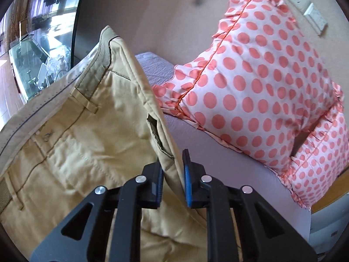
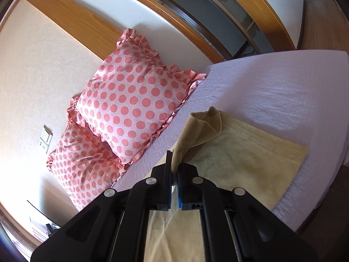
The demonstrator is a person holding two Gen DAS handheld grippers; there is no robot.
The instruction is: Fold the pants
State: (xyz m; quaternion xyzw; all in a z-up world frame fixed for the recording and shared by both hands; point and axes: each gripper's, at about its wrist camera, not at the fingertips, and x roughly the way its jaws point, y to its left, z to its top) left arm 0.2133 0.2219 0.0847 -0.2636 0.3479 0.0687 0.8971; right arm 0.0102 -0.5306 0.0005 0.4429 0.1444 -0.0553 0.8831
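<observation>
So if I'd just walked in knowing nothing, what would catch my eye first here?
Probably the polka-dot pillows, white with coral spots and frilled edges, stacked at the head of the lilac bed. Next, the tan pants: the left gripper pinches a fabric edge near the waistband and holds it up, while the right gripper clamps another edge, the rest lying flat on the sheet.

We see bed (image 2: 283,83) with lilac sheet, two polka-dot pillows (image 2: 130,100) against cream wall (image 2: 32,76), wall sockets (image 1: 305,6), wooden headboard trim (image 2: 72,24), bright daylight.
</observation>
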